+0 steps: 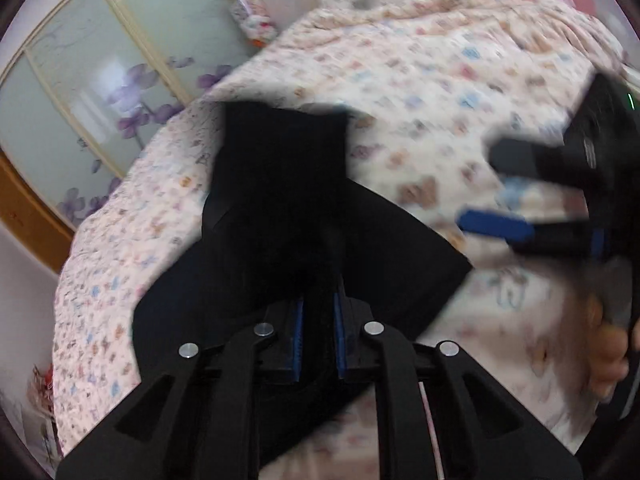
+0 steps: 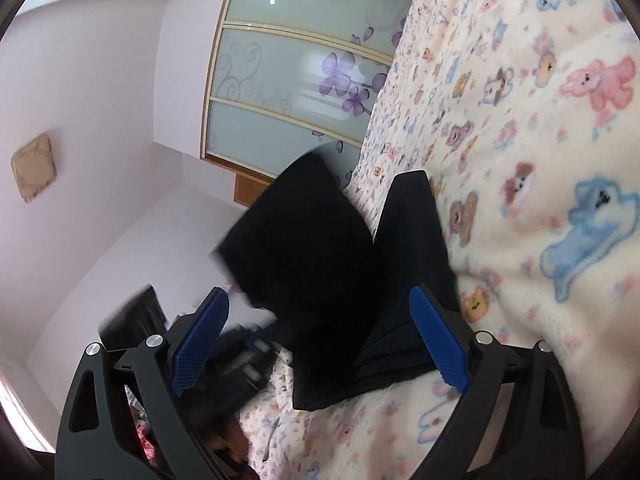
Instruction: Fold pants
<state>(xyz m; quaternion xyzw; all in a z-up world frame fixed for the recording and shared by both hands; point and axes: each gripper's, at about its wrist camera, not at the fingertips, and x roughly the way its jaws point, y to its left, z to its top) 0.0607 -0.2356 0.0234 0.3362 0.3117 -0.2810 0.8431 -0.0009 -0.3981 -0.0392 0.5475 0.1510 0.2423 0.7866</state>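
Lying across the bed (image 1: pixel 440 92), over a blanket (image 2: pixel 520 128) printed with small bears: the black pants (image 1: pixel 280 208), partly lifted and doubled over. Clenching on a fold of that dark cloth, blue pads (image 1: pixel 298 336) nearly together with fabric pinched between: the left gripper (image 1: pixel 319 336), aiming downward at the bed. Rising from the pinch and hanging forward over the printed blanket, a narrow leg section; spreading beneath it, toward the bed's near edge, a broader flat part of the same garment. Blurring heavily throughout the left wrist view, so seams and edges staying uncertain.

Standing wide apart, blue pads (image 2: pixel 438 340) not pressing on anything: the right gripper (image 2: pixel 320 336), released, pointing roughly level along the bed's side. Lying between and beyond its fingers, the pants (image 2: pixel 320 248) again, one flap raised in the air at left, another strip resting along the blanket at right, close against the right-hand pad; touching or not, impossible telling. Showing in the left wrist view at the right edge: the right gripper (image 1: pixel 492 188) once more, fingers spread, with a hand (image 1: pixel 604 348) holding its grip below.

Filling the background in both views: a frosted sliding wardrobe (image 2: pixel 280 80) with purple flowers, and a pale wall (image 2: pixel 100 100).
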